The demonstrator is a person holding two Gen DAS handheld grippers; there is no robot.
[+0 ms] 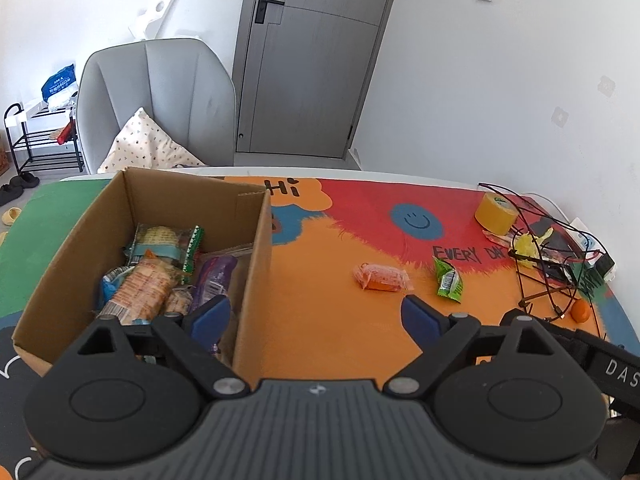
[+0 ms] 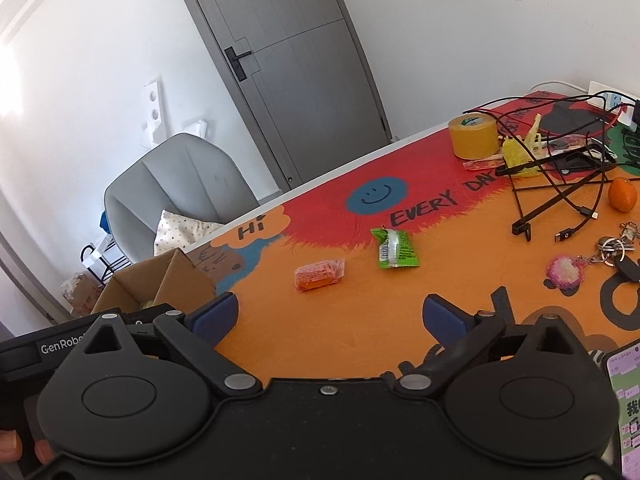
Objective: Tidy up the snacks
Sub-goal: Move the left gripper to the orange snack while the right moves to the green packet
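Snacks in crinkled wrappers lie in two places: several are piled inside the open brown cardboard box [image 1: 256, 248] at the left of the table, and two rest loose on the orange part of the colourful printed table mat [image 1: 320, 320]. Among those in the box are a purple foil packet [image 1: 214, 276], a green-edged cracker packet [image 1: 168, 240] and an orange-brown biscuit packet [image 1: 140, 284]. Out on the mat, the small orange-pink wrapped snack [image 1: 382, 277] [image 2: 319, 274] lies flat, and the bright green snack packet [image 1: 449, 280] [image 2: 395, 249] sits near it on its right, apart from it.

The left gripper [image 1: 316, 314] hovers low over the box's right wall with its blue-padded fingers spread wide, one over the box interior and the other over the mat; it holds nothing. The right gripper [image 2: 330, 314] is likewise spread wide and empty above the orange mat, with both loose snacks ahead of its fingers.

At the far right of the table stand a roll of yellow-brown tape [image 2: 474, 137], a tangle of black cables [image 2: 560, 184], a small orange fruit [image 2: 622, 195] and a pink keychain with keys [image 2: 566, 271]. A grey armchair [image 1: 160, 96] with a patterned cushion stands behind the table before a grey door [image 1: 312, 60].
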